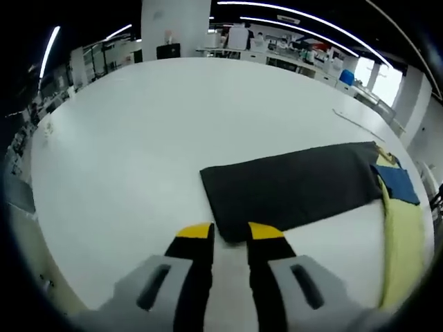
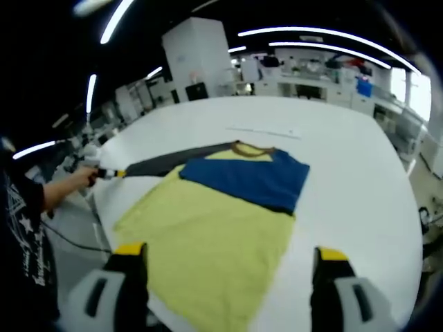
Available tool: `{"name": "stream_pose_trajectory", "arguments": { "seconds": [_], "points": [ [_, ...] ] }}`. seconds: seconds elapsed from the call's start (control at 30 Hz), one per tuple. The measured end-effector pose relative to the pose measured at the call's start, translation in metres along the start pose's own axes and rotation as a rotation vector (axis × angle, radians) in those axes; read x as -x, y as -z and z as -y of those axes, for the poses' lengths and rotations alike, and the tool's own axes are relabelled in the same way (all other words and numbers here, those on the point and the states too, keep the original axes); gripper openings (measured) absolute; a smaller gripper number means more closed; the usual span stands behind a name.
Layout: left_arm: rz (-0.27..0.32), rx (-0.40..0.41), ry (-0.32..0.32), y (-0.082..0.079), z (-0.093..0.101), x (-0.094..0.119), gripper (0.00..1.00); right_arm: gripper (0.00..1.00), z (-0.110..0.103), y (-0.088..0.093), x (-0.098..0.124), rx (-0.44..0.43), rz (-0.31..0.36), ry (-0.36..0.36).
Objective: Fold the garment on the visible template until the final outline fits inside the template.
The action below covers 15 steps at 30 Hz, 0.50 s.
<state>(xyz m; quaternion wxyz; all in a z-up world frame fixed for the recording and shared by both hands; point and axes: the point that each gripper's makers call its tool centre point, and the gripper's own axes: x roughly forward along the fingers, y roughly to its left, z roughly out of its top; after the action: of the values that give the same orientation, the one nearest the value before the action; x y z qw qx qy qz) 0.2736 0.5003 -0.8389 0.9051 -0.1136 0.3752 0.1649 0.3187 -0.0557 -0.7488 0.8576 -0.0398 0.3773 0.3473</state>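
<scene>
A big white table (image 1: 152, 138) stands in an open workroom with benches and strip lights behind it. Nearest in the left gripper view, the left gripper (image 1: 230, 235) hangs with its yellow-tipped jaws a little apart at the near corner of a dark grey sheet (image 1: 291, 187), which looks like the template; whether they pinch its edge I cannot tell. Nearest in the right gripper view, the right gripper (image 2: 228, 259) has its jaws spread wide and holds nothing, and the shirt (image 2: 214, 235) lies between and beyond them. The shirt is yellow with a blue sleeve (image 2: 246, 176) folded across its chest, collar at the far end, and it spreads flat over one end of the grey sheet. Its hem reaches close to the table's near edge, so a careless pull could drag cloth off the table. A lift at the grey corner could shift the template itself and spoil the outline. A hand (image 2: 86, 176) shows far left.
</scene>
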Motion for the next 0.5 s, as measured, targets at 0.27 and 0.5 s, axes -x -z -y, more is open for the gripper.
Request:
{"name": "stream_pose_trajectory", "arguments": {
  "seconds": [0.27, 0.5],
  "points": [
    [-0.014, 0.019, 0.015, -0.003, -0.001, -0.006, 0.0, 0.99, -0.003, 0.008, 0.003, -0.017, 0.004, 0.003],
    [0.024, -0.027, -0.012, -0.02, -0.017, -0.007, 0.0, 0.99, 0.0, 0.01, 0.006, -0.033, 0.011, 0.012]
  ]
}}
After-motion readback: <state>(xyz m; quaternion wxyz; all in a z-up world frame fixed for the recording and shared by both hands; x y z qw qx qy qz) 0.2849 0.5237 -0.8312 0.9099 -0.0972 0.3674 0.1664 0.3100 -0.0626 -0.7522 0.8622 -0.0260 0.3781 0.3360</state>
